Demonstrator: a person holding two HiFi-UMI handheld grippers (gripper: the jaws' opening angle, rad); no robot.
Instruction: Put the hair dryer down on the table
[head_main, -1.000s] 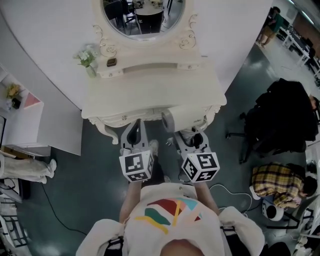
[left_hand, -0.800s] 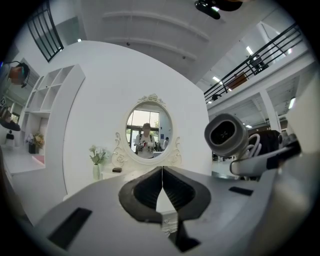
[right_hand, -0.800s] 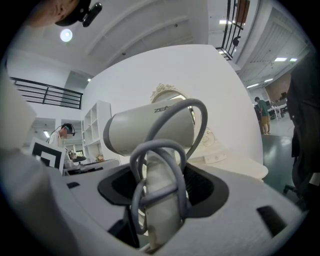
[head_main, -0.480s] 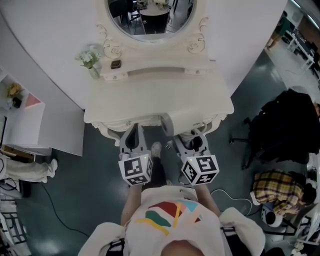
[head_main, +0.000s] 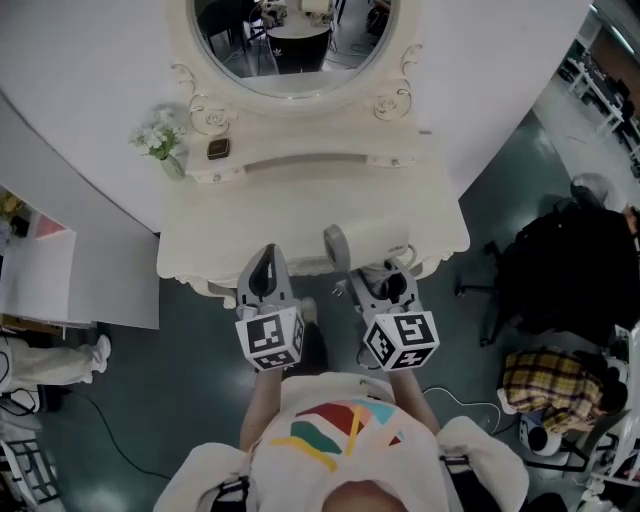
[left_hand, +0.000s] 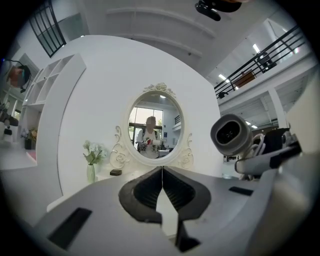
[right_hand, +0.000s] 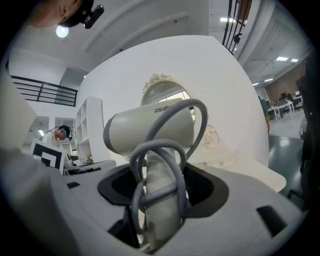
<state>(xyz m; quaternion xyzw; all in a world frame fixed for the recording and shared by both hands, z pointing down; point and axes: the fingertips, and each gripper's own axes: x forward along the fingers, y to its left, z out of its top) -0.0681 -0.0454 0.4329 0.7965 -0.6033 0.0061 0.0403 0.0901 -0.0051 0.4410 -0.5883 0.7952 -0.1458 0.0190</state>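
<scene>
Right gripper view: right gripper (right_hand: 159, 192) clamps the hair dryer (right_hand: 150, 131) by its handle, cord (right_hand: 156, 145) looped around it; left gripper (left_hand: 162, 192) is closed, empty; dryer hangs over the front edge of the table (head_main: 300, 205); risk: set down too near that edge, it tips off; cord may snag a jaw on release.

Staged dressing corner inside office hall: vanity table (head_main: 300, 215), oval mirror (head_main: 290, 45), mezzanine railing (left_hand: 270, 50).

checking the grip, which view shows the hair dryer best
Right gripper view: the hair dryer fills it, handle between the jaws. Left gripper view shows its barrel end-on; head view shows it small.
</scene>
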